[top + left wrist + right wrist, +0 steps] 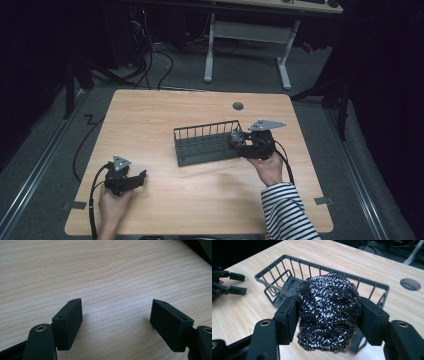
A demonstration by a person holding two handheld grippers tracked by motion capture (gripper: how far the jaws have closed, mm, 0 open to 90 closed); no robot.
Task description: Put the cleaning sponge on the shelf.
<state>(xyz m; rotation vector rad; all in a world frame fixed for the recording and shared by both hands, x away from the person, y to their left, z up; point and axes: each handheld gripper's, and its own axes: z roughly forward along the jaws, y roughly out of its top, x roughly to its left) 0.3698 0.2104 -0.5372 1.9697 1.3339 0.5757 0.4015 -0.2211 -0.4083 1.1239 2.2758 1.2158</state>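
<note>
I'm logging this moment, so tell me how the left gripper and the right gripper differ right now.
The left gripper is open with nothing between its jaws; the right gripper is shut on a steel wool scrubber. The left sits low by the table's near edge; the right is at the grey wire basket's end. Both are black and hand-held.

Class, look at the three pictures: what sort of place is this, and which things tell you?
Probably a lab or workshop set up for recording: a bare wooden table, loose cables on the floor behind it, and a handheld right gripper clamping a steel scourer.

Right hand-held gripper holds steel scourer beside grey basket.
</note>
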